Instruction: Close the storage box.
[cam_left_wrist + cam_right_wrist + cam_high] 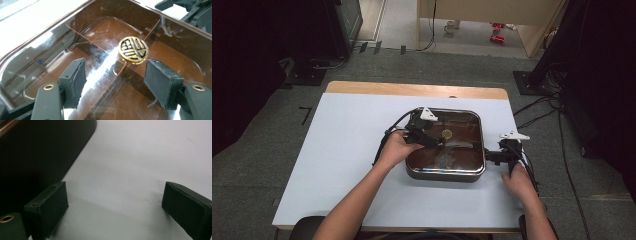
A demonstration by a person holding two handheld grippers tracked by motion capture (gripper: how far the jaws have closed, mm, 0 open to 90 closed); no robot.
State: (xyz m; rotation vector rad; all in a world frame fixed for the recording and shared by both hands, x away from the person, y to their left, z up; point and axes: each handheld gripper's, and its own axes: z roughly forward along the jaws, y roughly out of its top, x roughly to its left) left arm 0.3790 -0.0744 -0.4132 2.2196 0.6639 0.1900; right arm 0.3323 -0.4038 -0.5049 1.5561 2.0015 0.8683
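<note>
A square dark pan [447,174] with a clear brown lid [462,122] sits right of the table's middle. The lid carries a round gold knob [447,133] [133,50]. My left gripper [432,141] [117,82] hovers over the lid, open, its pads [160,83] just short of the knob, one on each side, holding nothing. My right gripper [493,157] [115,207] rests low at the pan's right side, open and empty above the white table cover. The pan's dark wall [37,152] lies beside its left pad [47,210].
The white cover [347,150] spreads over a wooden table [412,89], with bare room left of the pan and in front of it. Cables [542,117] trail on the grey floor to the right. Dark stands [312,65] sit at the back left.
</note>
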